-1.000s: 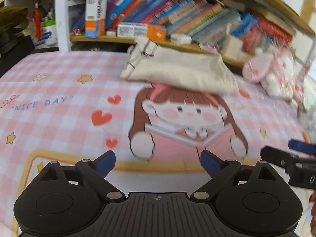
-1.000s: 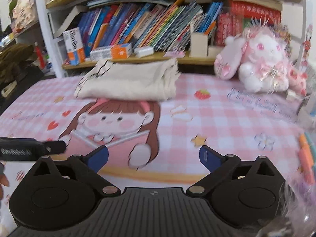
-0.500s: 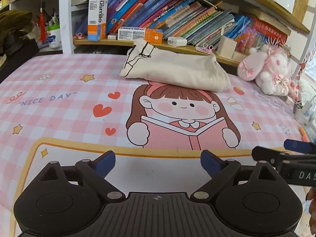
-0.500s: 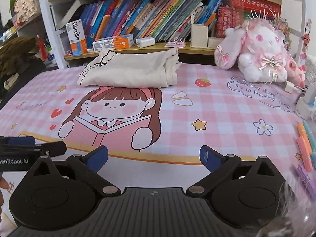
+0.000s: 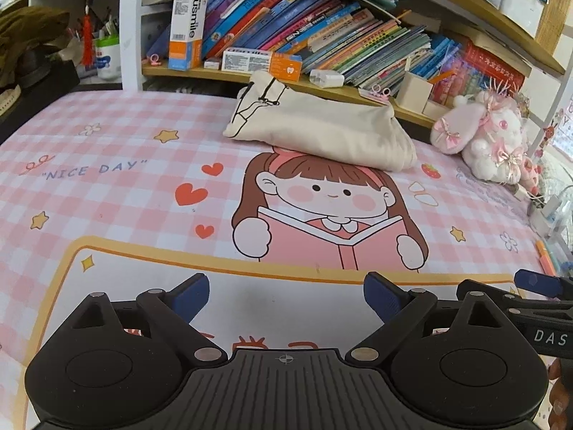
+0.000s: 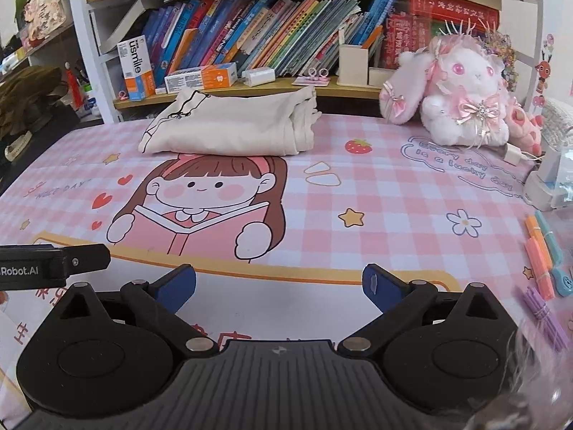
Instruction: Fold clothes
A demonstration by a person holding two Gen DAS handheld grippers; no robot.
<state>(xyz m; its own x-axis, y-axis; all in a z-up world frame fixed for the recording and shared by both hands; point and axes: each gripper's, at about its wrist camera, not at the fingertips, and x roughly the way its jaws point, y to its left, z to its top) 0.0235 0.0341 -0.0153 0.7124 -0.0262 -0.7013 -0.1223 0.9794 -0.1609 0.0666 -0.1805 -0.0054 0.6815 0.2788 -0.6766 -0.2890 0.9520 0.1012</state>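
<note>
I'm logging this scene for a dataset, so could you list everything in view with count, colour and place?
folded garment: one, cream, far edge of mat
mat: one, pink checked, covers the surface
plush rabbit: one, white and pink, far right
books: many, mixed colours, shelf behind
toothpaste boxes: two, white and orange, shelf
pens: several, orange, blue, purple, right edge
left gripper: open, empty
right gripper: open, empty

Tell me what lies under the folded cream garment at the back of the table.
The folded cream garment rests on the pink checked cartoon table mat, its front edge covering the top of the printed girl's pink headband. Whatever the mat shows beneath the rest of it is hidden.
</note>
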